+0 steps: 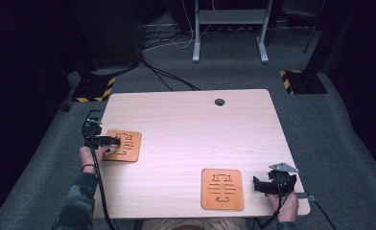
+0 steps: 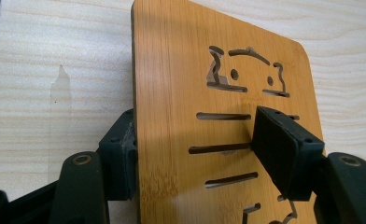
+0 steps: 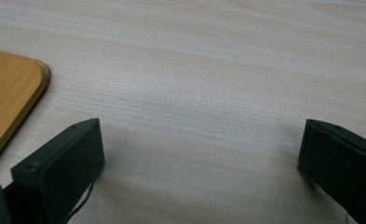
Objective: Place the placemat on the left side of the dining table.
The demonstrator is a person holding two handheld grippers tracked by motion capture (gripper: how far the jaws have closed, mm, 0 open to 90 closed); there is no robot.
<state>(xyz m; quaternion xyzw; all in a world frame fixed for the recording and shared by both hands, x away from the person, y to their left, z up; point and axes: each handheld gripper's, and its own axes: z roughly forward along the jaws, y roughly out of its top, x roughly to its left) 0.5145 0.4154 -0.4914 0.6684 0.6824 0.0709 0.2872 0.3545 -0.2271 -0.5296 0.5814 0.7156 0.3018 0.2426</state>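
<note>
Two orange-brown wooden boards with cut-out slots lie on the pale table [image 1: 186, 120]. The left board [image 1: 123, 145] is at the table's left edge, and my left gripper [image 1: 113, 141] is shut on its near-left part. In the left gripper view one jaw presses the slotted top face of this board [image 2: 172, 93] and the other sits against its underside, so the left gripper [image 2: 200, 154] clamps it. The right board [image 1: 222, 188] lies flat near the front edge. My right gripper [image 1: 259, 186] rests just to its right, open. Between its jaws the right gripper [image 3: 200, 149] has bare table, with the board's corner [image 3: 8, 88] at the left.
A round cable hole [image 1: 219, 102] sits near the table's far edge. Grey carpet surrounds the table, with yellow-black striped stand bases [image 1: 95, 89] and a white frame [image 1: 229, 28] beyond it. Cables trail from both grippers off the front edge.
</note>
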